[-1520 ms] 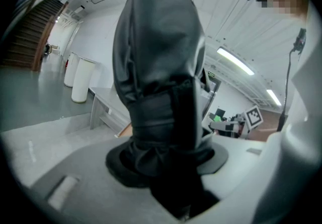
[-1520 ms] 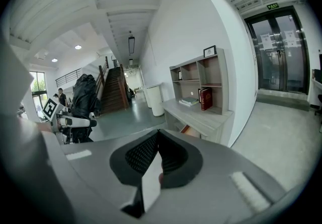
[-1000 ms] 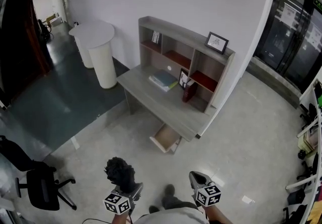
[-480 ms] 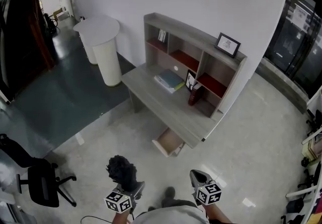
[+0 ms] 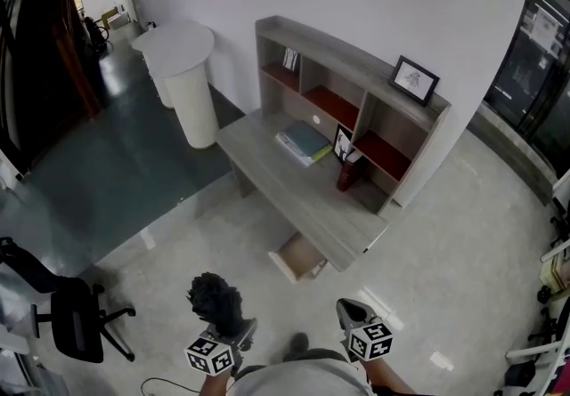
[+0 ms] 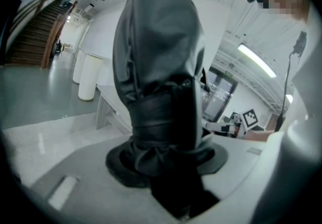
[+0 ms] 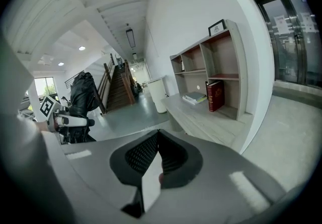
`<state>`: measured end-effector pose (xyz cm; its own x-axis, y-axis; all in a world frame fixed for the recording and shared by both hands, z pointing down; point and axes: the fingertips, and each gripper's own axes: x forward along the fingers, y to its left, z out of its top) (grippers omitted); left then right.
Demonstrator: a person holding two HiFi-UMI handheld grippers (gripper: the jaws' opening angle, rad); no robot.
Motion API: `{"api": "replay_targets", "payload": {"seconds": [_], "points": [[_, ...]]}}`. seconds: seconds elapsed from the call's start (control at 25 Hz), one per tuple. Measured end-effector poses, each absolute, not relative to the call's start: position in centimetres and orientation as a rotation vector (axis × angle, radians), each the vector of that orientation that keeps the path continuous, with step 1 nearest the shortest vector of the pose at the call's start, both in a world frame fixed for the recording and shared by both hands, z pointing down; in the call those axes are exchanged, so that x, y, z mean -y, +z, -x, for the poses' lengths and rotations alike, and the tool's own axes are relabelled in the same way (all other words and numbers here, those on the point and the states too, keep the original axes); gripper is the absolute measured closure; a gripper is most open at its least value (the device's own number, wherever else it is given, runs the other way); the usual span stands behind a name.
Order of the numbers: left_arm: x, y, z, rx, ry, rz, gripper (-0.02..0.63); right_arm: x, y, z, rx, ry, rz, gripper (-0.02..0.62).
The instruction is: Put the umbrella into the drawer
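Note:
A black folded umbrella (image 5: pixel 214 299) stands upright in my left gripper (image 5: pixel 233 328) at the bottom left of the head view; the jaws are shut on its lower end. The umbrella (image 6: pixel 158 67) fills the middle of the left gripper view. My right gripper (image 5: pixel 350 311) is at the bottom right, shut with nothing between its pads (image 7: pixel 157 132). An open drawer (image 5: pixel 298 258) juts out under the grey desk (image 5: pixel 285 185), some way ahead of both grippers. The right gripper view shows the umbrella (image 7: pixel 83 92) off to its left.
The desk carries a hutch with shelves (image 5: pixel 352 87), a stack of books (image 5: pixel 305 141), a red book (image 5: pixel 346 173) and a picture frame (image 5: pixel 415 79) on top. A white round stand (image 5: pixel 183 74) is to the left, a black office chair (image 5: pixel 62 314) at the near left.
In the head view the desk and its open drawer have drawn nearer and shifted right. Both grippers keep their places at the bottom edge, the umbrella still held.

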<state>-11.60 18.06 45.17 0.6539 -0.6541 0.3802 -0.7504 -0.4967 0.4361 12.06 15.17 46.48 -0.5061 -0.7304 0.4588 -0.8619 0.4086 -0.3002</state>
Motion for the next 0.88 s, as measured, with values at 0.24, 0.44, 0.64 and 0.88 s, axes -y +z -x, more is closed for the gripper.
{"api": "replay_targets", "payload": {"seconds": [0.24,0.44,0.64,0.88], "points": [[-15.2,45.9,9.7,1.096,0.205,-2.276,0.397,-12.2,47.5,-14.2,2.397,0.743,-1.370,0.591],[-13.8,46.4,8.7,1.088,0.199,-2.277,0.397,-10.6,47.8,-14.4,2.404,0.738,-1.353,0.591],[-12.8,46.4,8.6,1.059,0.211,-2.274,0.397,-9.8,47.8,-13.7,2.396,0.759,-1.357,0.591],[-9.9,46.4,10.3,0.996,0.251,-2.306,0.397,-7.9,47.7,-12.2,2.373,0.767,-1.394,0.591]]}}
